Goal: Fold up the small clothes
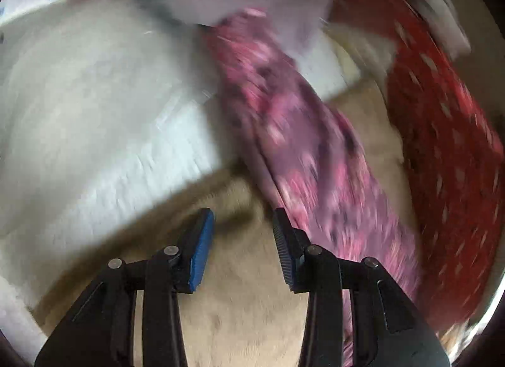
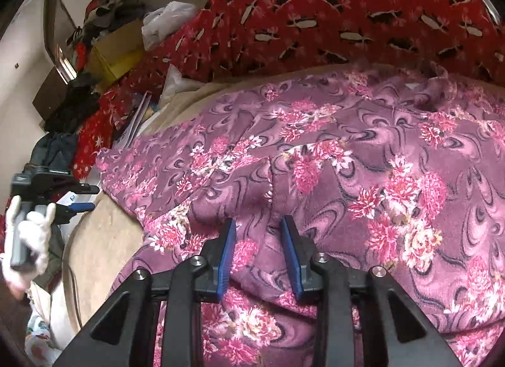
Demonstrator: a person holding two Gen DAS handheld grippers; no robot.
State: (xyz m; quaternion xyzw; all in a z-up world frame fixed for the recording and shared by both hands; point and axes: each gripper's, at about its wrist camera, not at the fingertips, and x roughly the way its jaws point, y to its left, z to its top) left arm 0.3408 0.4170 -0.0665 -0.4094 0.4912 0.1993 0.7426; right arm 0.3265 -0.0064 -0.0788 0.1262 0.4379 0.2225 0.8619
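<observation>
A purple garment with pink flowers [image 2: 331, 158] lies spread on a beige surface [image 2: 104, 240] and fills the right wrist view. My right gripper [image 2: 258, 225] is open, its jaws just over a raised fold of the garment, gripping nothing. In the blurred left wrist view the same garment [image 1: 296, 146] runs as a diagonal band. My left gripper [image 1: 243, 214] is open and empty above the beige surface [image 1: 240, 304], just left of the garment's edge. It also shows at the far left of the right wrist view [image 2: 83, 198], held by a white-gloved hand [image 2: 31, 234].
A white cloth [image 1: 104, 127] lies left of the garment. A red patterned blanket [image 2: 347, 13] lies behind it and also shows in the left view [image 1: 448, 152]. Boxes [image 2: 113, 51], a plastic bag [image 2: 164, 20] and dark clothes [image 2: 72, 108] are piled at the back left.
</observation>
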